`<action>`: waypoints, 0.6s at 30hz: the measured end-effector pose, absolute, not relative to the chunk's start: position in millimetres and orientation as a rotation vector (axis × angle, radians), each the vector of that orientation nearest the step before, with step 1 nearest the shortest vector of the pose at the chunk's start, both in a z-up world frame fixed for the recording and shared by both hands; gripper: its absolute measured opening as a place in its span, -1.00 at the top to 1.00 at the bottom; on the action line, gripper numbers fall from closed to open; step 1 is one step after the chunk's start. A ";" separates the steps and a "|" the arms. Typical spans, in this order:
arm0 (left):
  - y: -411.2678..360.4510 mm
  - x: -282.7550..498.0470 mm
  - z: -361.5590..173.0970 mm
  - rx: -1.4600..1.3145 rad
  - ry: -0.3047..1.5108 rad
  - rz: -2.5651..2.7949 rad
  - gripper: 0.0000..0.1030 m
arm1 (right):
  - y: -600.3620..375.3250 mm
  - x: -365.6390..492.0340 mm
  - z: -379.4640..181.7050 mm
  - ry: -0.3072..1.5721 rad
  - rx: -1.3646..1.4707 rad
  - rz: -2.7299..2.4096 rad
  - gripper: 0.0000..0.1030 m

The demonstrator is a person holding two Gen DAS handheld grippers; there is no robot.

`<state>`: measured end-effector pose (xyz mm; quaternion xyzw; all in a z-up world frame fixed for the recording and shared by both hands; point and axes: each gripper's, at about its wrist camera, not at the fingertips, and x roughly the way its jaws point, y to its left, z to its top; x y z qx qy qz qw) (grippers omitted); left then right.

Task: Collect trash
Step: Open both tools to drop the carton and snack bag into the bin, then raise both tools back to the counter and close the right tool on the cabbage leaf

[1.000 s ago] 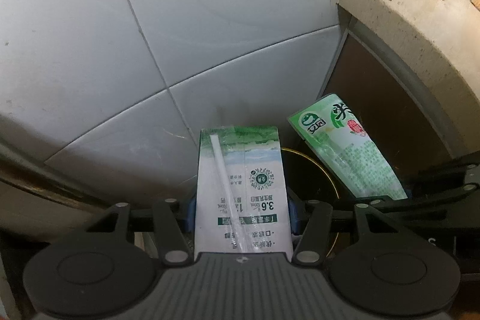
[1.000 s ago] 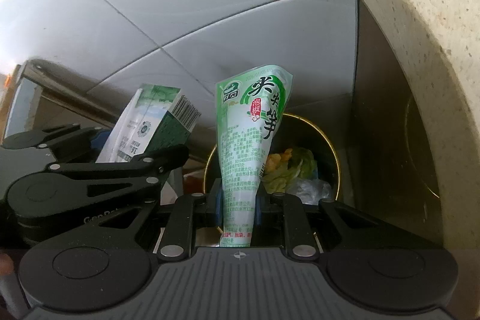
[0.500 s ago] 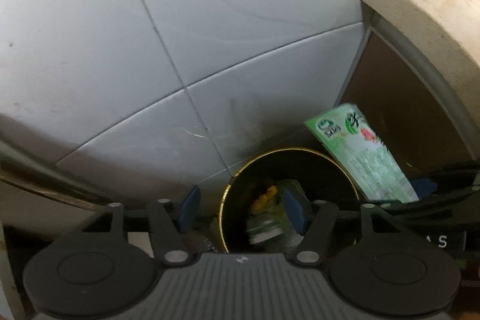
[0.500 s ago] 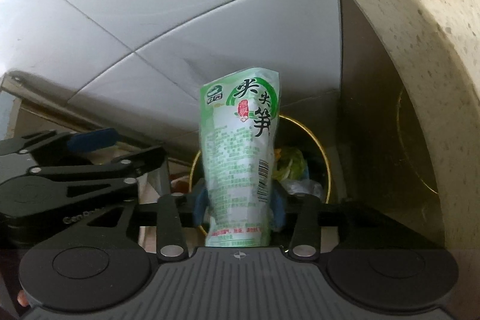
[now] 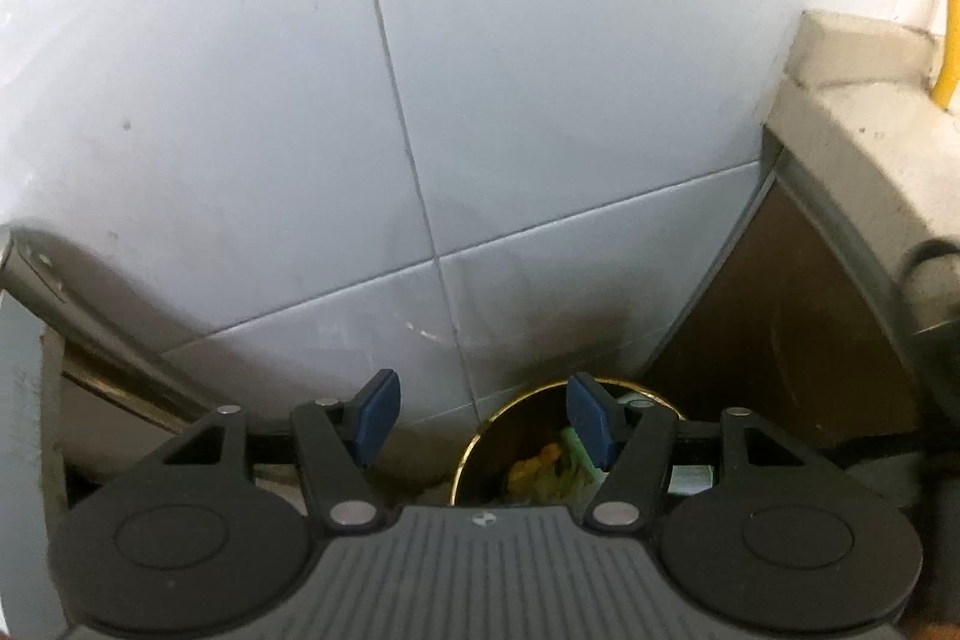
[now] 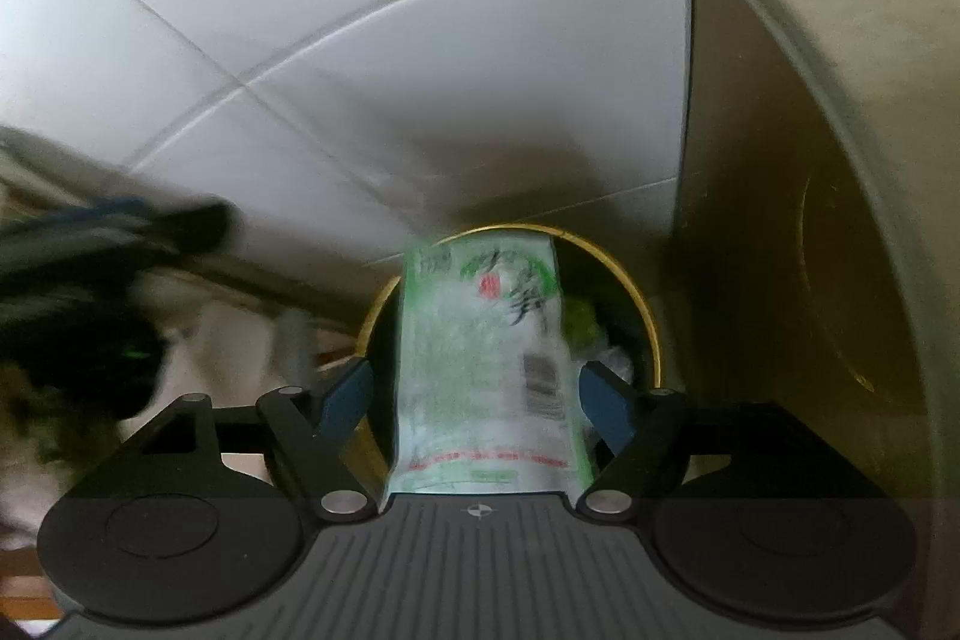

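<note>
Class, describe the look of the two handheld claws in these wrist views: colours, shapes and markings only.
Both look alike. The left claw and right claw each have a grey ribbed body with a small round emblem, two black discs at the sides, black linkage arms with silver pivot pins, and blue pads on the fingers. No cables or sleeves show.

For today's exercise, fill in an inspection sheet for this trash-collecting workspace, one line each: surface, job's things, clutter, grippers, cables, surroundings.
Surface: grey tiled floor, scuffed near the bin.
Job's things: gold-rimmed bin with food scraps inside; green snack packet, blurred, over the bin mouth.
Clutter: nothing seen.
Grippers: left gripper open with nothing between its fingers, over the bin's edge; right gripper jaws opening, packet between them, its fingers clear of it.
Cables: yellow pipe or cable at the upper right corner; which one is unclear.
Surroundings: beige stone counter beside the bin, brown cabinet panel below it.
</note>
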<state>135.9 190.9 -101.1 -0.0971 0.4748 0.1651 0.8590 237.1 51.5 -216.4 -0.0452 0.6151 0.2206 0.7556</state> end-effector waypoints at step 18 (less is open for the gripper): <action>129.5 128.9 -24.9 -0.160 0.742 0.059 -0.07 | -76.4 167.9 -33.5 0.973 0.213 0.514 -0.56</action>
